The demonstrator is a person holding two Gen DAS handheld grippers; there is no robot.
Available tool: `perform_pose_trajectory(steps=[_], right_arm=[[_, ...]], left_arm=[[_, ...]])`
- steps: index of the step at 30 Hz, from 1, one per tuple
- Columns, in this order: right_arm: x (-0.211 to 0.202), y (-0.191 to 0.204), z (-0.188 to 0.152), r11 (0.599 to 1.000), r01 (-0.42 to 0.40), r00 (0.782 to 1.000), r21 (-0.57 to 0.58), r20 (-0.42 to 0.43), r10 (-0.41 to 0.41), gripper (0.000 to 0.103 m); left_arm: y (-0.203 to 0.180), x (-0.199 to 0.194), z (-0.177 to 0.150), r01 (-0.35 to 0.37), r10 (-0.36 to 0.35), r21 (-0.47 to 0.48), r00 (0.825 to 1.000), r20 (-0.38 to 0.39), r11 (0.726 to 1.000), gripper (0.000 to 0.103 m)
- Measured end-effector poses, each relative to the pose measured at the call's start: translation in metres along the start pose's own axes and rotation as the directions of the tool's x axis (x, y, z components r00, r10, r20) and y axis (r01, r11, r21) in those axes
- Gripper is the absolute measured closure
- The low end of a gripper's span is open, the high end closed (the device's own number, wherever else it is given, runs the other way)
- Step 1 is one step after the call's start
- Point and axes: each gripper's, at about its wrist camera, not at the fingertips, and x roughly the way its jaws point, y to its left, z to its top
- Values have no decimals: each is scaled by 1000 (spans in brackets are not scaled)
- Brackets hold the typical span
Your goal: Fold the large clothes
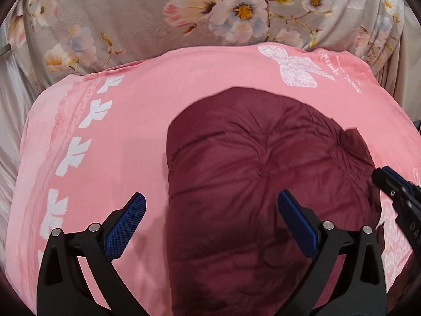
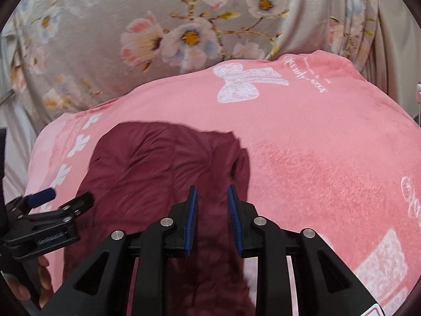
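Maroon quilted jacket (image 1: 263, 163) lies folded on the pink blanket (image 1: 118, 137). Judged light, puffy, slippery; grasp a seamed edge. Left hand-held gripper (image 1: 210, 223) wide open; right hand-held gripper (image 2: 210, 218) narrowly parted, seemingly empty.

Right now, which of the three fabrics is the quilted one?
The maroon jacket, stitched into puffy panels, lying on the pink blanket. The blanket is plush with white bow prints; the grey floral sheet behind is smooth.
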Motion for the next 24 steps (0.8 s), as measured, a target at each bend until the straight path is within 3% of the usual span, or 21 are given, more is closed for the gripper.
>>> perform_pose_trajectory(steps=[3,9,24], right_arm=[[5,9,-16,999,7,999,-47,-34,-8,93],[20,2,-32,999,14,998,-45,-53,-16,95],[33,5,-45,997,42,999,-68,-23,-43,95]], left_arm=[[-7,6,-11,-4,5,4,1000,-28,1000,5],[-7,19,-28,-8,7,-22,999,-49,1000,5],[-16,26,-42,-65,65,-10,998,12,998,5]])
